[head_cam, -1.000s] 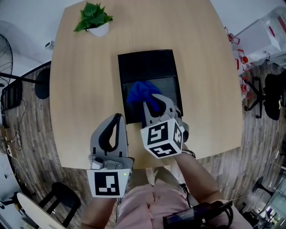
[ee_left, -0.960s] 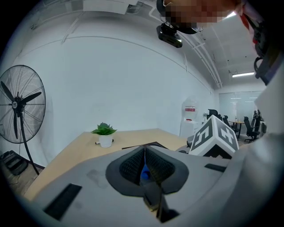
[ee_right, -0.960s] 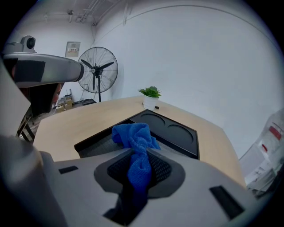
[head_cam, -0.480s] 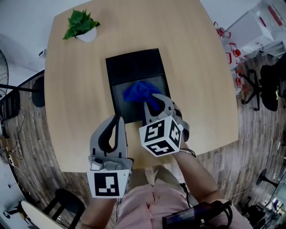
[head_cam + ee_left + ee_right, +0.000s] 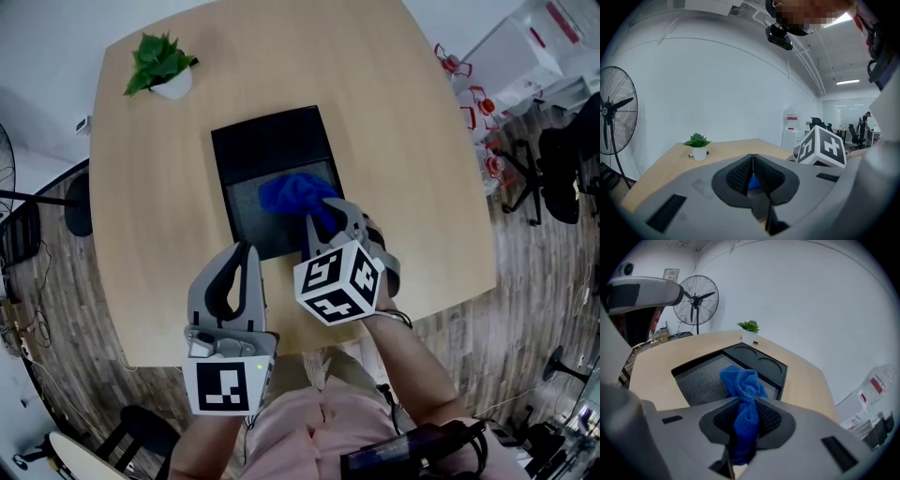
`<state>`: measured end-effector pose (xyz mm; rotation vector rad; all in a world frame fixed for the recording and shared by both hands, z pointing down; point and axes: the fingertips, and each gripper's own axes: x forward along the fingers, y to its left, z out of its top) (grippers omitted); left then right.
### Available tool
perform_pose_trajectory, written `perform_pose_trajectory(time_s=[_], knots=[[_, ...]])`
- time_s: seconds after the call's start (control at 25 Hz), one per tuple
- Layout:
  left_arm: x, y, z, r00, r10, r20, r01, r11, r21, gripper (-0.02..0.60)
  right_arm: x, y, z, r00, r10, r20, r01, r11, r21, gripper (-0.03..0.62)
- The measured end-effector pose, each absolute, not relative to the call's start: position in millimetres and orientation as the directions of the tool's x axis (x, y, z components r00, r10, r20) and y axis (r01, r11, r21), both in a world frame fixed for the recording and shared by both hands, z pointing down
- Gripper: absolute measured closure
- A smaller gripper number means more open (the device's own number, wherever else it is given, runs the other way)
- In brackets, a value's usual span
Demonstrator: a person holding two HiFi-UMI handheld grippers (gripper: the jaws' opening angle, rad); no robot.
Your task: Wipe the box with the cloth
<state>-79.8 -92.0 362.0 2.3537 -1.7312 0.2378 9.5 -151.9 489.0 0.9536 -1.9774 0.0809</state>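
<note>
We were mid-wipe. Our right gripper [image 5: 323,210] was clamped on the blue cloth [image 5: 291,192], bunched on the grey floor of the black box [image 5: 272,141] at the table's [image 5: 403,122] middle. Our left gripper [image 5: 246,251], at the box's seven o'clock, was pressed closed on nothing. Next, we judged, the cloth needed dragging toward twelve o'clock.

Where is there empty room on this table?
Bare wood lies right of the black box up to the table edge, and left of it, this side of the plant. It's crowded by the left gripper and right gripper.
</note>
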Motion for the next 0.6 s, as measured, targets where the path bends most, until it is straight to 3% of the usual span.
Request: perform_pose_trajectory(time_s=[0.6], knots=[[-56.9,-81.1,339.5,0.331,-0.922,0.201,-0.943,-0.328,0.052,0.566,42.0,-138.1,469.3,-0.248,-0.634,0.732,-0.667,0.66,0.346,0.52]])
